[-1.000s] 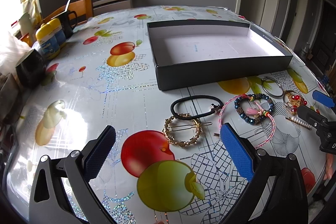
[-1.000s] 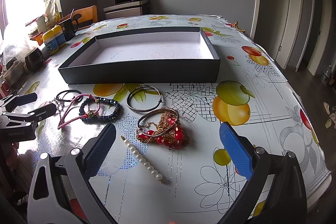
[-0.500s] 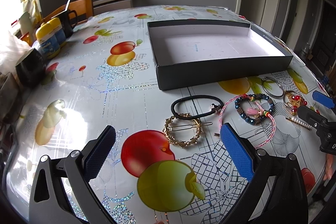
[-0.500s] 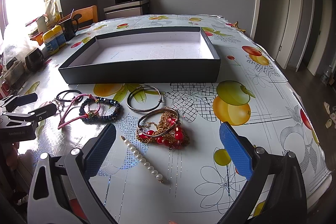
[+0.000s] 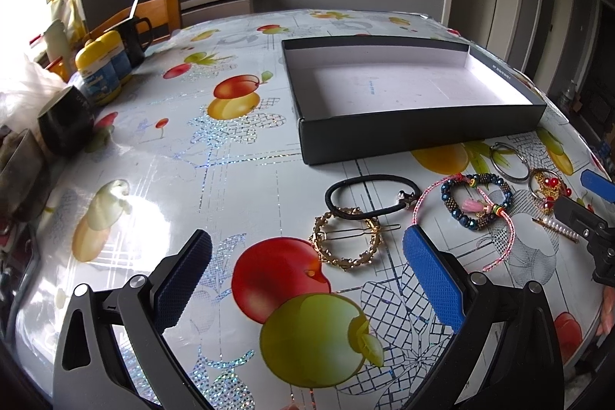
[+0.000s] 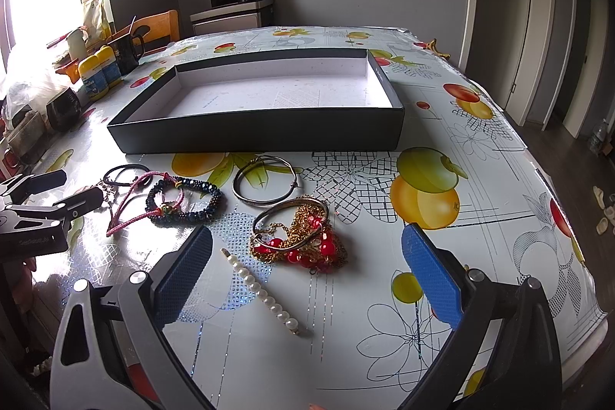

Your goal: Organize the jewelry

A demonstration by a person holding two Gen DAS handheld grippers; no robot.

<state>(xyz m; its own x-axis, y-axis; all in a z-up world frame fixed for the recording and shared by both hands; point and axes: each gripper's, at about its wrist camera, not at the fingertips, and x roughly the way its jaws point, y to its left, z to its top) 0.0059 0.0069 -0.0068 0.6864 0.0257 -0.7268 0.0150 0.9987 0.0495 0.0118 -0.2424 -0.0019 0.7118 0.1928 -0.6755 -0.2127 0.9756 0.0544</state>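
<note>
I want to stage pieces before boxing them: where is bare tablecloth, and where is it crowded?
Bare: right of the red bead and gold chain pile, toward the table edge, and left of the gold ring clip, toward the black cup. The black box holds nothing. Crowded: the strip along its near wall, from hair tie to pearl clip.

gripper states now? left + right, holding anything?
Left gripper: open, holding nothing, above the table beside the gold hair clip.
Right gripper: open, holding nothing, pearl clip between its fingers.

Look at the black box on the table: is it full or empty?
Empty. The black box has no lid, and both views show only its bare white floor; the jewelry, such as the pearl hair clip, lies outside on the tablecloth.
</note>
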